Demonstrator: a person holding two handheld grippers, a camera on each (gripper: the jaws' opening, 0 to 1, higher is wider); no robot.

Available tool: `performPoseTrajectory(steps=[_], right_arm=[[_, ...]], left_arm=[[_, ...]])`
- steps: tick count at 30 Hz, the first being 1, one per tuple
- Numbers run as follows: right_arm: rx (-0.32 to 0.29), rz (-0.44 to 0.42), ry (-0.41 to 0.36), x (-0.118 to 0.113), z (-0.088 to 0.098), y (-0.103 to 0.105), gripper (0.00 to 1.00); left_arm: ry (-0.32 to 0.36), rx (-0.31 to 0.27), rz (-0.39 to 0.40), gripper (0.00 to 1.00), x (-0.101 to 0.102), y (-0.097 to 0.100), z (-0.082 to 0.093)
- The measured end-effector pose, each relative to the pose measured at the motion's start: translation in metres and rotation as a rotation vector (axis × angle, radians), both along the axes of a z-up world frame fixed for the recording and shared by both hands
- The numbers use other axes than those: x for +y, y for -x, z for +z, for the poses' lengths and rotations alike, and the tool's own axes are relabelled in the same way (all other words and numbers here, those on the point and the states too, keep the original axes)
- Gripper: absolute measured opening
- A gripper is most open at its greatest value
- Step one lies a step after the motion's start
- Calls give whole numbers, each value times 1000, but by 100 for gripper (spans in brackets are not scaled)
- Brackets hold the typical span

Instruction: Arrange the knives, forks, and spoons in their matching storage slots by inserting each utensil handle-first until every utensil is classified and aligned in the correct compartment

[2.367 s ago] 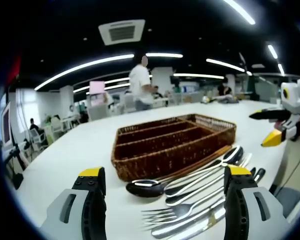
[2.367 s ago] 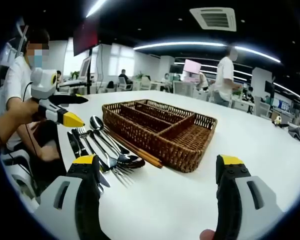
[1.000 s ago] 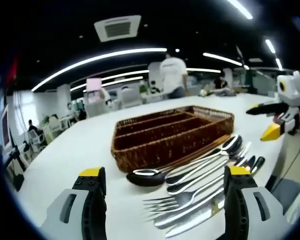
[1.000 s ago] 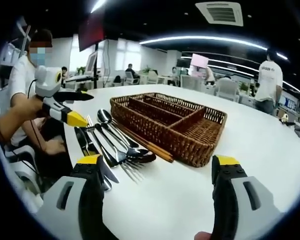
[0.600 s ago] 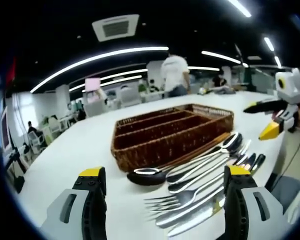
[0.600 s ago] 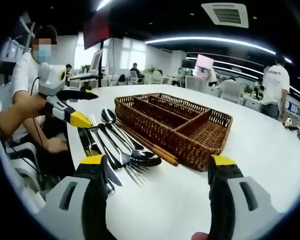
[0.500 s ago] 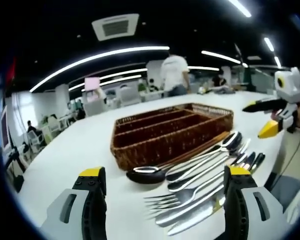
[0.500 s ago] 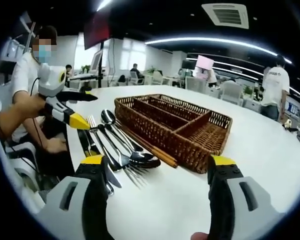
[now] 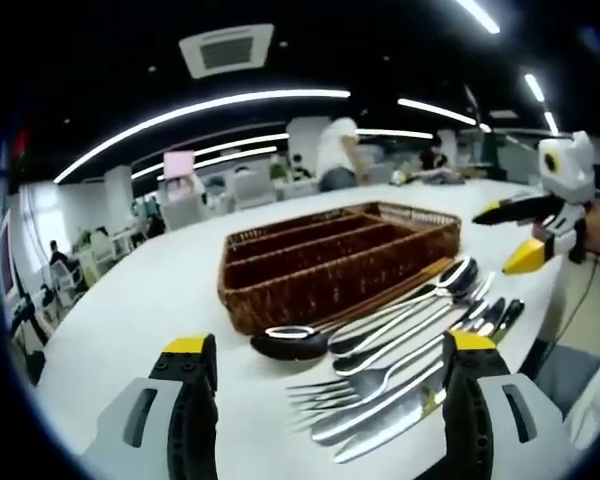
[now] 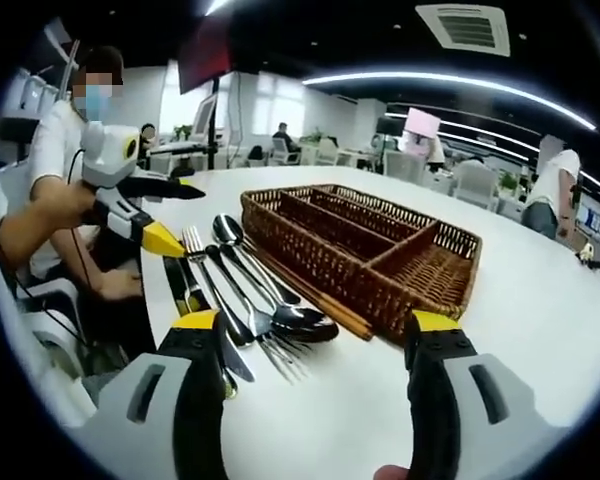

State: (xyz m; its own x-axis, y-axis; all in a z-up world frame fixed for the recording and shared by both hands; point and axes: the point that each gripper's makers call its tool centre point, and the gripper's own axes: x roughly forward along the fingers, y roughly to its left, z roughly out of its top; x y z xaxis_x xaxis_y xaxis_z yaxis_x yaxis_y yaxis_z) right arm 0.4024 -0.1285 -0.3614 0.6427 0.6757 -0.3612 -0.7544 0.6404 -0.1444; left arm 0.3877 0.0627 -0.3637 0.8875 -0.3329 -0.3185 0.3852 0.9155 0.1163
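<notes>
A brown wicker tray [image 9: 310,300] with long slots lies on the white table [image 9: 130,310]. In front of it lie spoons [image 9: 380,325], a fork [image 9: 355,385], a knife [image 9: 380,428] and brown chopsticks [image 9: 420,283]. My left gripper [image 9: 329,347] hovers open just short of the cutlery, holding nothing. The right gripper [image 9: 520,232] shows at the right edge, jaws apart. In the right gripper view, the tray [image 10: 320,265] sits ahead, with the spoons [image 10: 270,300] and a knife [image 10: 185,290] to its left. My right gripper [image 10: 315,322] is open and empty. The left gripper [image 10: 150,215] hangs over the handles.
A person in a white shirt [image 10: 50,170] sits at the table's edge behind the cutlery and holds the grippers. Bare table [image 10: 540,330] stretches right of the tray. People stand far off [image 9: 335,160] among desks and chairs.
Both cameras have edged a little closer to the tray and cutlery. A standing person in the background has walked across. The cutlery and tray lie as before.
</notes>
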Motion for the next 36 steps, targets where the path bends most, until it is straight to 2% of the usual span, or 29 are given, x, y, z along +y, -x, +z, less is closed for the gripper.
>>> performPoseTrajectory(steps=[17, 33, 36], right_arm=[[3, 47, 48, 13, -5, 0, 67], [7, 117, 68, 32, -9, 3, 60], [0, 133, 72, 34, -9, 3, 55]], left_arm=[[-41, 14, -19, 90, 5, 0, -4], [-4, 11, 4, 92, 9, 1, -6], [0, 9, 3, 92, 7, 1, -6]])
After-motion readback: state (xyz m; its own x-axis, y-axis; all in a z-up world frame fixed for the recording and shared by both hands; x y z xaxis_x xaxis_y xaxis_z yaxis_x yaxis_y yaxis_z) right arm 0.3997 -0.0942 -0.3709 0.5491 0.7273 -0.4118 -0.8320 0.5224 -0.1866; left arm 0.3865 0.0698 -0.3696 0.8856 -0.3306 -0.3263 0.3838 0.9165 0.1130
